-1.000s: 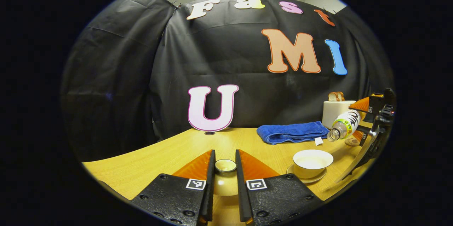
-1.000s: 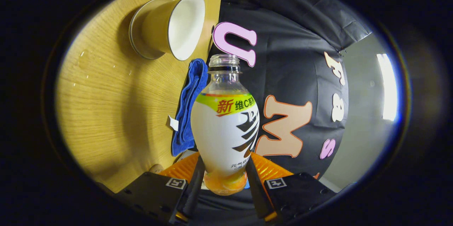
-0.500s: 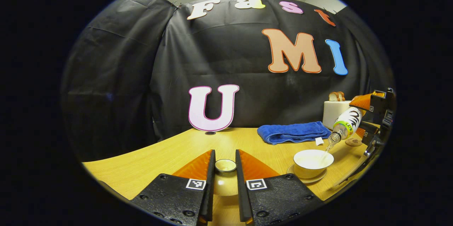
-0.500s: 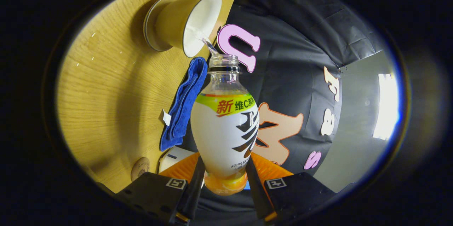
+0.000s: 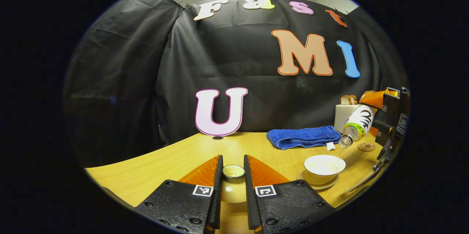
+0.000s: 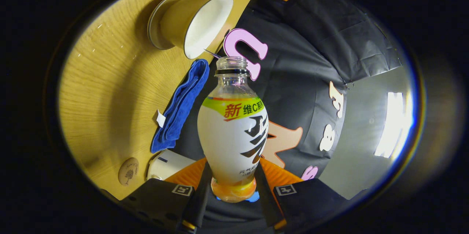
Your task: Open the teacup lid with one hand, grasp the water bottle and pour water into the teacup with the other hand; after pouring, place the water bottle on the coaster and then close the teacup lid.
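- Right gripper (image 6: 230, 190) clamps the tilted water bottle (image 6: 233, 135); its label is not legible enough to quote.
- Thin stream meets teacup (image 5: 324, 168).
- Left gripper (image 5: 233, 186) pinches the teacup lid (image 5: 233, 171).

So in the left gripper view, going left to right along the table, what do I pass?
Teacup lid held in the left hand-held gripper → blue towel → teacup on its saucer → tilted water bottle → round coaster.
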Demonstrator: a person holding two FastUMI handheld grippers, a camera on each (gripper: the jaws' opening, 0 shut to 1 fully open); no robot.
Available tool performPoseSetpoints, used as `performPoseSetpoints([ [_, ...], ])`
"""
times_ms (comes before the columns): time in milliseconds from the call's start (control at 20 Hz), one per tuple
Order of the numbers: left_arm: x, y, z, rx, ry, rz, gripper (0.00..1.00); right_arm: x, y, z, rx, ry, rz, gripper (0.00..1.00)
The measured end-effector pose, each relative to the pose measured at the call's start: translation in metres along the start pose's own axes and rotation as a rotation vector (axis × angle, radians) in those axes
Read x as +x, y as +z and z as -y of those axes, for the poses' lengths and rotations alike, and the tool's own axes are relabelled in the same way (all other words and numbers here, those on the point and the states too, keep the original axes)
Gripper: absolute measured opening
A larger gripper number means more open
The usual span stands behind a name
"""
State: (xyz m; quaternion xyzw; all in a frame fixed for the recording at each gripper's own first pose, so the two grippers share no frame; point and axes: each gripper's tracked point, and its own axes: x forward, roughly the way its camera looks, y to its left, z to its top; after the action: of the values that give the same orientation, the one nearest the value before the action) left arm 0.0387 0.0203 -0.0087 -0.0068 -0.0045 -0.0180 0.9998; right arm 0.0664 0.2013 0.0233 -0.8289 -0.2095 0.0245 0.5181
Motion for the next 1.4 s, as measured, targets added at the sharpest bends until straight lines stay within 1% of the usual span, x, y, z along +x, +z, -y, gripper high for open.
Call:
performPoseSetpoints([
  [100, 0.0, 0.0, 0.0, -0.001, 0.0, -0.001, 0.27, -0.002, 0.005, 0.003, -0.037, -0.02, 0.015, 0.67],
  [300, 0.0, 0.0, -0.001, -0.001, 0.001, -0.001, 0.27, -0.001, 0.005, 0.002, -0.028, -0.01, 0.026, 0.67],
  [400, 0.0, 0.0, 0.0, -0.001, 0.001, -0.002, 0.26, 0.0, 0.004, -0.001, -0.001, 0.012, 0.026, 0.67],
  [450, 0.0, 0.0, 0.0, -0.001, 0.001, -0.001, 0.26, -0.001, 0.004, -0.006, 0.04, 0.043, 0.022, 0.68],
  [600, 0.0, 0.0, 0.0, 0.0, 0.001, -0.002, 0.27, -0.008, 0.007, -0.027, 0.243, 0.18, -0.008, 0.67],
  [650, 0.0, 0.0, -0.001, 0.0, 0.002, -0.002, 0.26, -0.009, 0.007, -0.032, 0.301, 0.214, -0.017, 0.65],
  [700, 0.0, 0.001, -0.001, 0.0, 0.003, -0.001, 0.27, -0.01, 0.007, -0.038, 0.362, 0.246, -0.028, 0.67],
  [750, 0.0, 0.001, -0.002, 0.001, 0.004, -0.001, 0.26, -0.011, 0.007, -0.044, 0.431, 0.28, -0.041, 0.65],
  [800, 0.0, 0.001, -0.002, 0.001, 0.004, -0.001, 0.26, -0.012, 0.008, -0.049, 0.508, 0.311, -0.056, 0.7],
  [900, 0.0, 0.001, -0.002, 0.001, 0.004, -0.001, 0.26, -0.015, 0.003, -0.053, 0.676, 0.367, -0.086, 0.7],
  [950, 0.0, 0.0, -0.001, 0.001, 0.004, -0.001, 0.26, -0.02, -0.002, -0.056, 0.748, 0.388, -0.106, 0.67],
  [1000, 0.0, 0.001, -0.001, 0.001, 0.004, -0.001, 0.27, -0.023, -0.006, -0.056, 0.812, 0.402, -0.125, 0.65],
  [1050, 0.0, 0.0, -0.001, 0.001, 0.004, -0.001, 0.27, -0.018, -0.008, -0.056, 0.875, 0.413, -0.147, 0.7],
  [1150, 0.001, 0.001, -0.001, 0.001, 0.005, -0.001, 0.26, -0.009, -0.015, -0.057, 1.02, 0.429, -0.187, 0.65],
  [1250, 0.0, 0.0, -0.001, 0.001, 0.005, -0.001, 0.27, -0.013, -0.031, -0.059, 1.176, 0.439, -0.214, 0.65],
  [1350, 0.001, 0.001, -0.001, 0.001, 0.005, -0.001, 0.26, -0.014, -0.046, -0.056, 1.319, 0.431, -0.236, 0.7],
  [1400, 0.0, 0.001, -0.001, 0.0, 0.005, -0.001, 0.26, -0.013, -0.053, -0.053, 1.374, 0.415, -0.25, 0.66],
])
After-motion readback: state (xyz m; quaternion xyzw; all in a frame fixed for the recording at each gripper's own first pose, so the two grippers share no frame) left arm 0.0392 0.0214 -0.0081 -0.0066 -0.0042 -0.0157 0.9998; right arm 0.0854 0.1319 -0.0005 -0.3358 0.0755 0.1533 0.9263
